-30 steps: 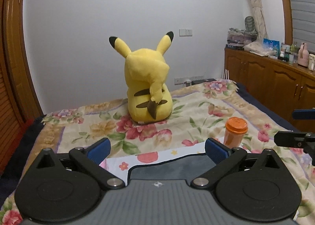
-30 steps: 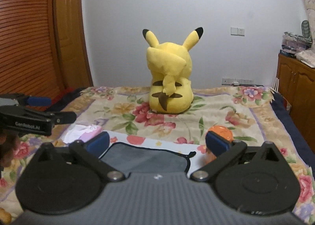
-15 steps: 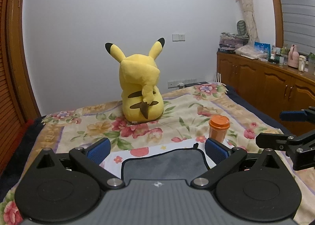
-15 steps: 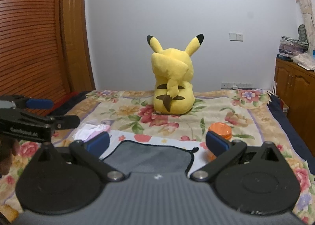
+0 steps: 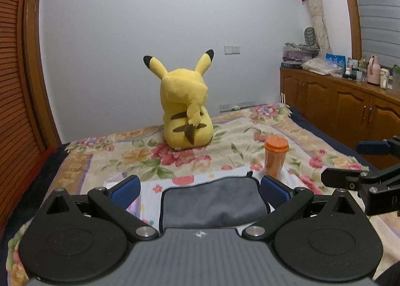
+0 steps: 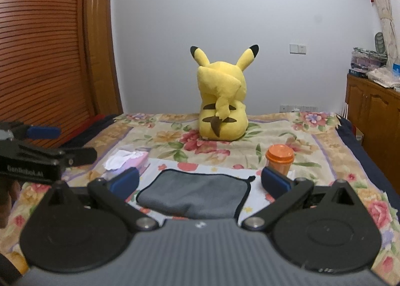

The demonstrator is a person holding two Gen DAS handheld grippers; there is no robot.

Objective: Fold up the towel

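A grey towel (image 5: 212, 201) with dark edging lies folded over on a white flowered cloth (image 5: 200, 178) on the bed. It also shows in the right wrist view (image 6: 195, 193). My left gripper (image 5: 200, 189) is open and empty, held above and before the towel. My right gripper (image 6: 200, 181) is open and empty, also above and before the towel. Each gripper shows at the edge of the other's view: the right one (image 5: 360, 163) and the left one (image 6: 55, 143). Neither touches the towel.
A yellow plush toy (image 6: 222, 108) sits at the far middle of the bed. An orange lidded cup (image 6: 279, 158) stands right of the towel. A pink tissue pack (image 6: 127, 159) lies at its left. Wooden cabinets (image 5: 350, 108) line the right; a wooden door (image 6: 100, 60) stands left.
Both grippers have pulled back and risen from the towel, so more of it and of the bed shows. Both stay open.
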